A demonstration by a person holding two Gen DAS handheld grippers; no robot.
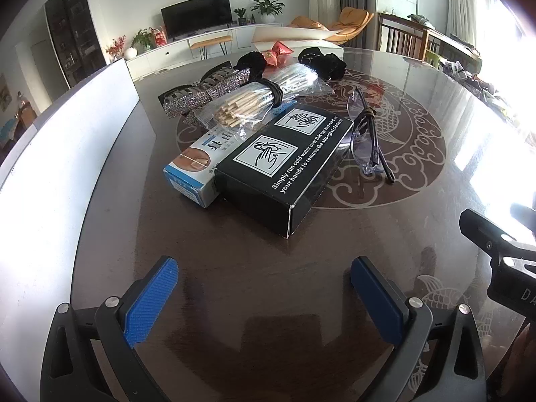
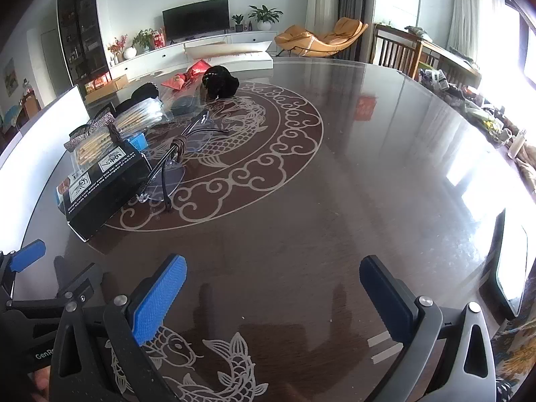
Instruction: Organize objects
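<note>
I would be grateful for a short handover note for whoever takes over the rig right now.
Left gripper: open, empty, above the table.
Right gripper: open, empty, beside it.
Things: black box next to the blue-and-white box; bagged sticks lie over both; glasses right of the black box; rhinestone clip and black hair ties behind.
Done: nothing visibly sorted.
Left: organize everything.

My left gripper [image 1: 264, 296] and right gripper [image 2: 273, 296] each have black frames, silver screws and blue ribbed pads [image 2: 157, 296]; white "GenR" lettering marks one.
</note>
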